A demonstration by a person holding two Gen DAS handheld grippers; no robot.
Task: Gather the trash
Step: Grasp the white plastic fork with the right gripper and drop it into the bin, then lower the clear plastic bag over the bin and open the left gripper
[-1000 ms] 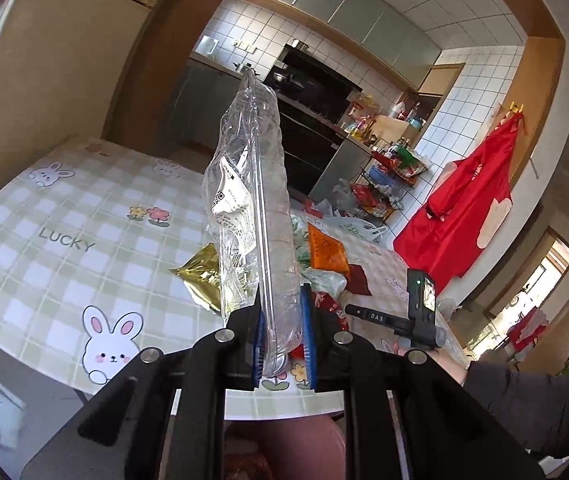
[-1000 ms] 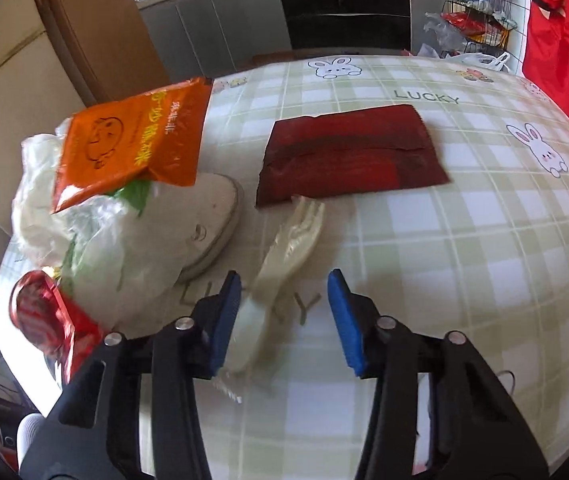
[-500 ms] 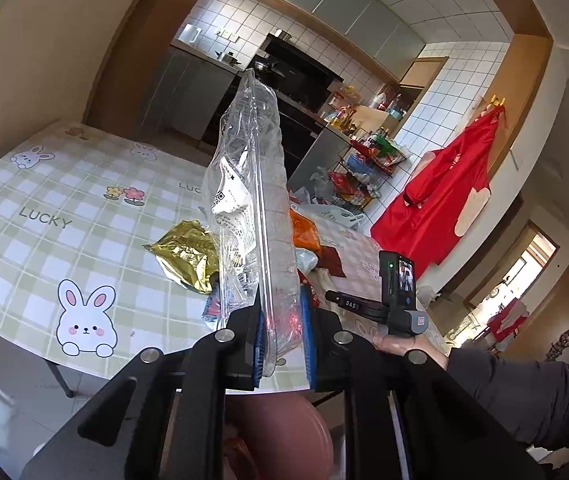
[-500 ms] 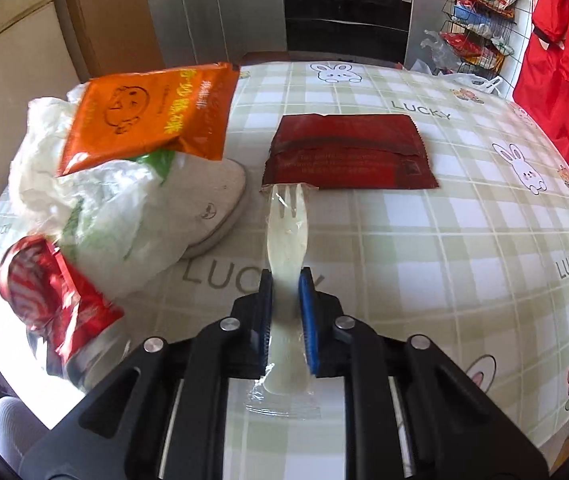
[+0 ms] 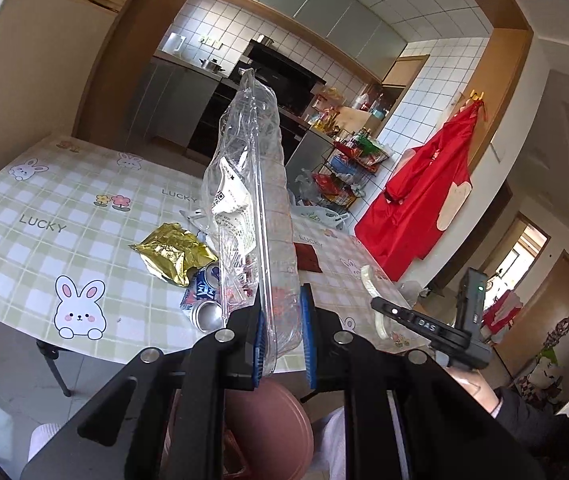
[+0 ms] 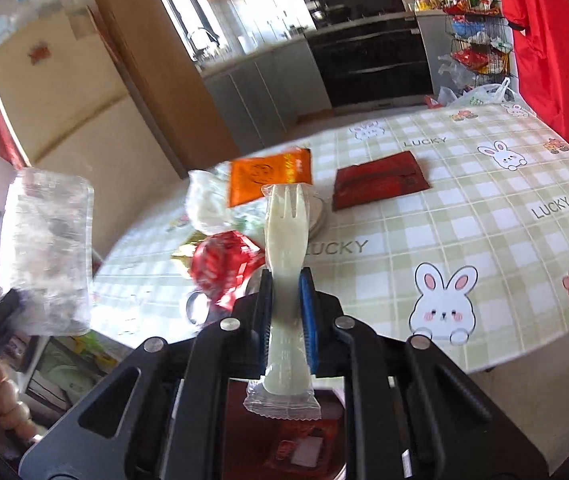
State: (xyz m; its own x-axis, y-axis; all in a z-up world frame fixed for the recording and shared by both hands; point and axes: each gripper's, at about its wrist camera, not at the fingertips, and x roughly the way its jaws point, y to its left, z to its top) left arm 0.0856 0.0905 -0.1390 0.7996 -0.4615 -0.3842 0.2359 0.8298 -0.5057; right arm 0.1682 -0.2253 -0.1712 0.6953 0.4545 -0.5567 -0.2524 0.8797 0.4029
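The left gripper [image 5: 282, 334] squeezes a clear plastic bag [image 5: 250, 200] standing up above the table [image 5: 44, 256]. The right gripper [image 6: 286, 320] pinches a wrapped white fork [image 6: 284, 240], lifted off the table.

Pouch [image 6: 270, 182] lay on bag [image 6: 208, 204] at tabletop [image 6: 484, 216] left side; flat packet [image 6: 378, 184] right of pouch. Crushed can [image 6: 224, 268] lay nearer, before bag. Fork [image 6: 284, 240] stood upright over near edge, before lid [image 6: 318, 216].
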